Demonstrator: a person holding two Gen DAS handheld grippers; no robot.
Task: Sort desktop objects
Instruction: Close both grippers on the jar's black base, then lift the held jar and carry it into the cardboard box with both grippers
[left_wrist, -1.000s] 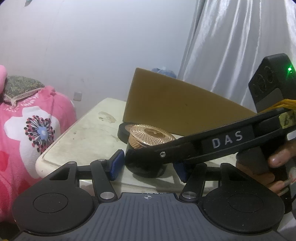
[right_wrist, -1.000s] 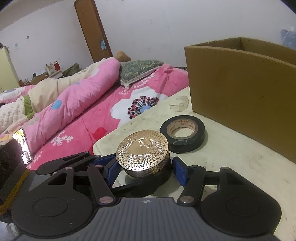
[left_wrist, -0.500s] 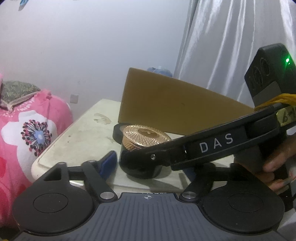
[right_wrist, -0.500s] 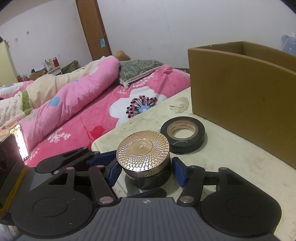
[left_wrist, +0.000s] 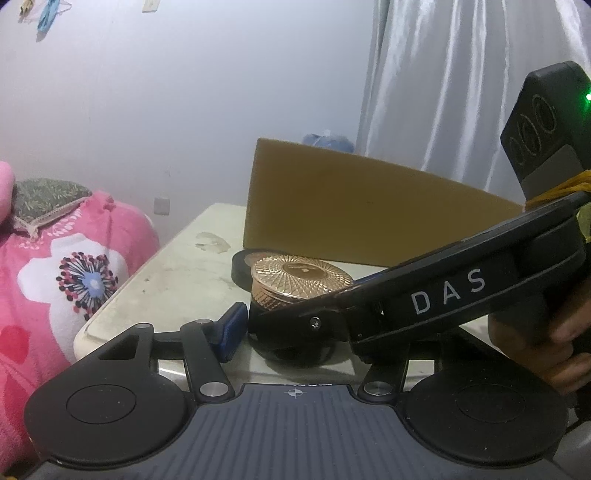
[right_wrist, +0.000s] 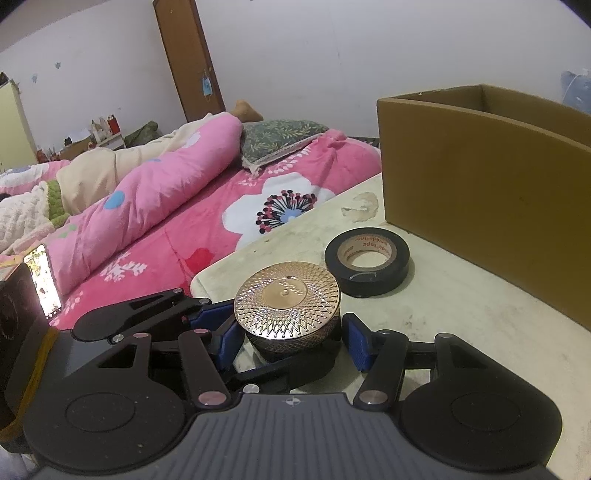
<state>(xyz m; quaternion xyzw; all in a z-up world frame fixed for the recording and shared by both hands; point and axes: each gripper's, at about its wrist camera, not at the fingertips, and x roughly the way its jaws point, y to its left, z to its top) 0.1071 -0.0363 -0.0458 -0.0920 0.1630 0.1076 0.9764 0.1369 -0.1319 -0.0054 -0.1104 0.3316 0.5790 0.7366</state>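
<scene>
A black jar with a patterned gold lid (right_wrist: 288, 295) stands near the table's left corner, also seen in the left wrist view (left_wrist: 299, 273). My left gripper (left_wrist: 295, 332) reaches around its black body. Its jaws are closing; the blue left pad (left_wrist: 232, 328) lies against the jar, and the right pad is hidden behind the other tool. My right gripper (right_wrist: 291, 343) straddles the same jar from another side. Its left pad is at the jar and a narrow gap shows at the right pad (right_wrist: 356, 343). The left gripper's fingers (right_wrist: 155, 310) cross under it.
A roll of black tape (right_wrist: 367, 266) lies flat just beyond the jar. Behind it an open cardboard box (right_wrist: 480, 184) stands on the stained white table (right_wrist: 461, 314). A bed with a pink flowered blanket (right_wrist: 166, 206) borders the table's left edge. A hand (left_wrist: 554, 350) holds the right tool.
The left jaws spread apart half a second ago and have come back in against the jar. The right jaws narrowed slightly. The jar and tape have not moved.
</scene>
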